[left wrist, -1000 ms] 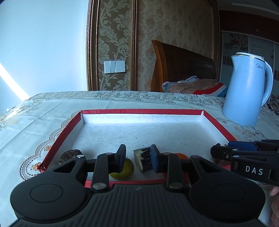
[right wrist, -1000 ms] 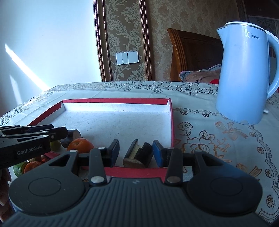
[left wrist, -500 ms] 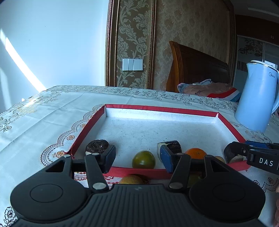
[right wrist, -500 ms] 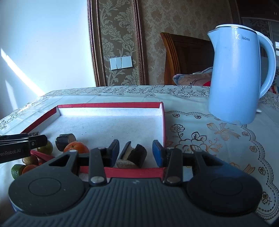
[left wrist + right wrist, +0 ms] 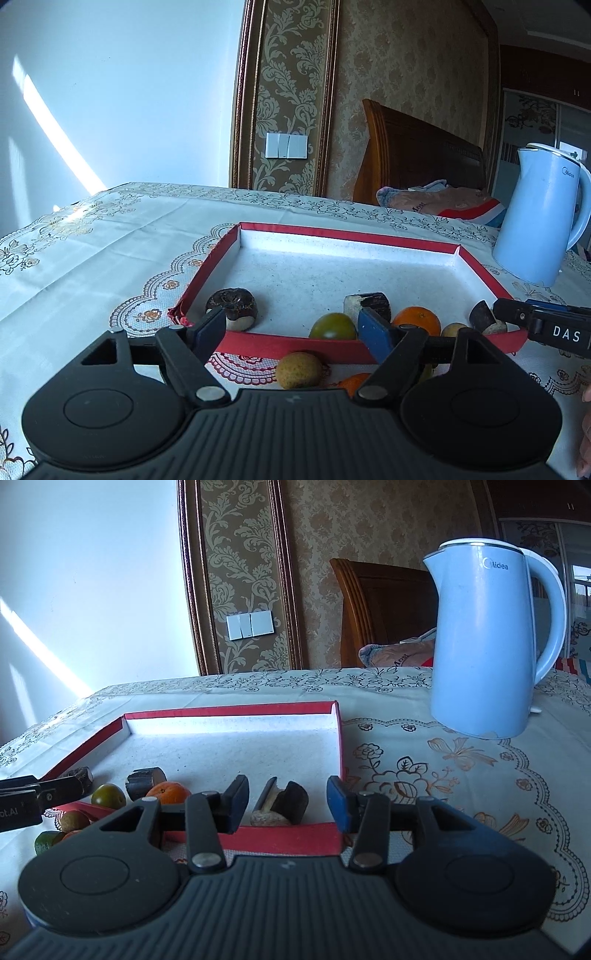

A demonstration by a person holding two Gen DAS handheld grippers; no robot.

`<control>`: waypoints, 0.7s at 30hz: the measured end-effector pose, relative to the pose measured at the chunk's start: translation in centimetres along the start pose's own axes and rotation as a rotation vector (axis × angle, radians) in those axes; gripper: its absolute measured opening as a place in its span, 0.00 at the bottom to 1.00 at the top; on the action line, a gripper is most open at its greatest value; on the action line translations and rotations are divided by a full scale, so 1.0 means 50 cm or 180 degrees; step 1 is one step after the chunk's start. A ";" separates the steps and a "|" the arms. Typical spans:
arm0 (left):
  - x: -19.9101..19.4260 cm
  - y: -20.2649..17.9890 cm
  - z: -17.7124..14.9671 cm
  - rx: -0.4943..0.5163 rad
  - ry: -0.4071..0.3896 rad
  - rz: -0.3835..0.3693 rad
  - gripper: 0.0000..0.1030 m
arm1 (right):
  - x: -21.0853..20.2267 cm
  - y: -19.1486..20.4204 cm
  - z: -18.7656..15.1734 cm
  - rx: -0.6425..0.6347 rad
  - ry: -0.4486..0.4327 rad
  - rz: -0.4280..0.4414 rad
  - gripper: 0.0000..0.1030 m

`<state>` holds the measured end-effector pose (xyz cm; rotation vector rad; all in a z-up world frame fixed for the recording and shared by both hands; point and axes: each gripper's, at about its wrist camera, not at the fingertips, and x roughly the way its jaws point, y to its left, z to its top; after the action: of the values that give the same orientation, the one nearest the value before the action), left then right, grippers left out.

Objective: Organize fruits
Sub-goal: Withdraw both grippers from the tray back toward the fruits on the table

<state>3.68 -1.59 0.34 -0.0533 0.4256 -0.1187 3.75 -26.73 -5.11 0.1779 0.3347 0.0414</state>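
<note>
Fingers [image 5: 212, 326] of left gripper [image 5: 291, 328] spread wide, holding nothing. Right gripper [image 5: 288, 797] fingers apart too, empty. Both hovering over near edge of red tray [image 5: 347, 236].

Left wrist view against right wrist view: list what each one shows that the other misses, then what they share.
Only the left wrist view shows the whole dark round fruit in the tray's near left corner; the right view hides most of it behind the left gripper. Only the right wrist view shows the green fruit lying off the tray. Both show the red-rimmed tray, the orange, the olive-green fruit and the blue kettle.
</note>
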 end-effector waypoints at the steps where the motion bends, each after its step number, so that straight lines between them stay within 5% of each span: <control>1: -0.001 0.004 0.000 -0.0021 -0.0001 0.0002 0.77 | -0.004 0.001 -0.003 0.0009 -0.0004 0.0013 0.43; 12: -0.007 0.069 -0.008 -0.0321 0.0183 0.0047 0.83 | -0.047 0.007 -0.028 0.0171 0.0036 0.0285 0.47; 21: -0.020 0.132 -0.004 -0.0750 0.0005 0.0454 0.83 | -0.065 0.061 -0.038 0.0037 0.0147 0.0749 0.47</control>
<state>3.40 5.09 0.07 -0.2541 0.4422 0.0723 0.04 -23.61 -5.30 0.2276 0.3589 0.2765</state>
